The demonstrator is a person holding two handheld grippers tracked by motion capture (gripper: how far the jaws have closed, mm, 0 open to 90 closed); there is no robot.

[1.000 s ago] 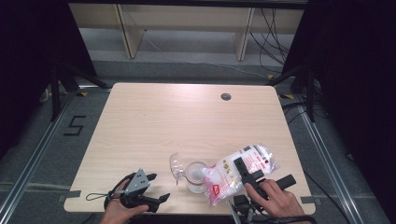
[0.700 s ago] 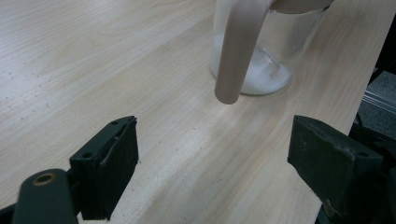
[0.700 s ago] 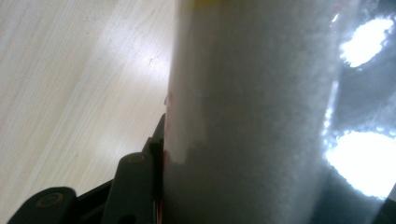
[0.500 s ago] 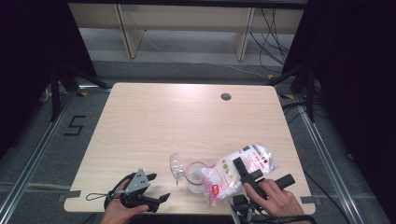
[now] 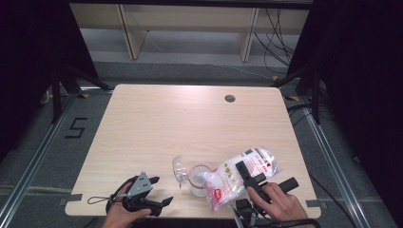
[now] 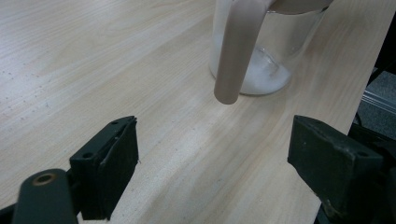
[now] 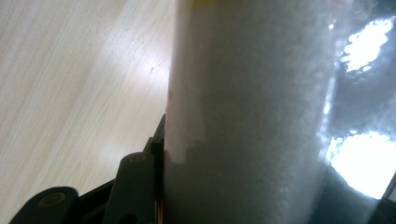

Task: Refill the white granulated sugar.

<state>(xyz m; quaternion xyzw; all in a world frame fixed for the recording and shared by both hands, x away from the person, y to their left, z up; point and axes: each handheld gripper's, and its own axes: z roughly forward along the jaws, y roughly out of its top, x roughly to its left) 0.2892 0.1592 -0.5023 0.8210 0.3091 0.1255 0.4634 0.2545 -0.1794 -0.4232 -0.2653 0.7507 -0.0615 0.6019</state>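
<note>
A: Nothing has shifted since a second ago: both hands, the bag and the jar sit where they were. From the high view, the right gripper (image 5: 248, 174) is clamped on the clear plastic bag of white powder with red print (image 5: 240, 173), whose long axis runs from the table's right edge down-left, its lower mouth tipped against the rim of the clear glass jar with a little white powder at the bottom (image 5: 198, 179).

B: And the left gripper (image 5: 161, 192)?

A: It rests on the pale wooden table (image 5: 190, 118) left of the jar, jaws spread wide and holding nothing. A clear lid or scoop (image 5: 178, 167) lies just beside the jar (I cannot tell which it is).

B: The left gripper view?

A: Its open black jaws frame bare wood; the jar (image 6: 266, 51) stands ahead and slightly right, near but apart from them, with a blurred strip hanging in front of it.

B: And the right gripper view?

A: The bag (image 7: 252, 102) stands between the jaws, pressed against the left one. So the right hand pours; the left is nearer to steady the jar.
</note>
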